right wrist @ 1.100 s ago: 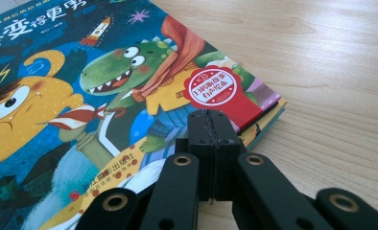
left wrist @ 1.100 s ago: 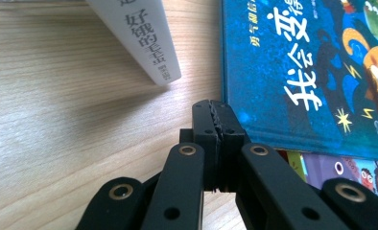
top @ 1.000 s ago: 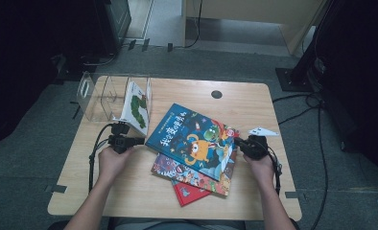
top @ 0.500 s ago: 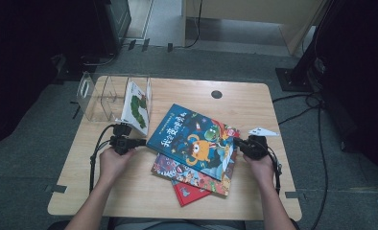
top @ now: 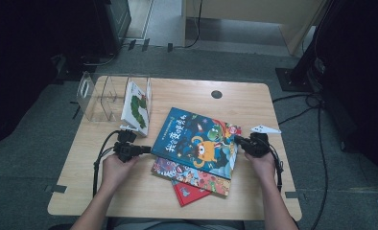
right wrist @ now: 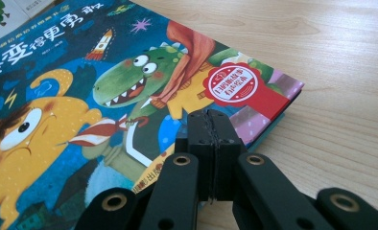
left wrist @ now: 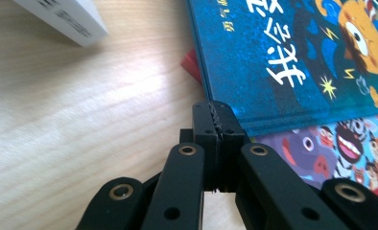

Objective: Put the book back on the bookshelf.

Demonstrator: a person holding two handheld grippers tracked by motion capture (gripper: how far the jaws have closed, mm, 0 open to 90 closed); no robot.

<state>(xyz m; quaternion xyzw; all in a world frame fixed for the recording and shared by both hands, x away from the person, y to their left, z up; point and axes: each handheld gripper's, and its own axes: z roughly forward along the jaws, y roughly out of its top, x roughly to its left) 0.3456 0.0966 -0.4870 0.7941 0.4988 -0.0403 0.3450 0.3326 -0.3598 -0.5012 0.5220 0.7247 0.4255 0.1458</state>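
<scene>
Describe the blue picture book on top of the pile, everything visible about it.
The blue picture book is a closed hardcover lying flat and skewed on the wooden table, topmost of a pile above a patterned book and a red book. Its glossy cover shows white Chinese title characters, an orange monster, a green dinosaur and a red seal. The left hand-held gripper meets its left edge, the right hand-held gripper its right edge, both with jaws closed together.

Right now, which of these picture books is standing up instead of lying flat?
The white caterpillar book, propped upright in the clear plastic rack at the table's far left. The blue monster book and the two books beneath it lie flat in a stack.
</scene>
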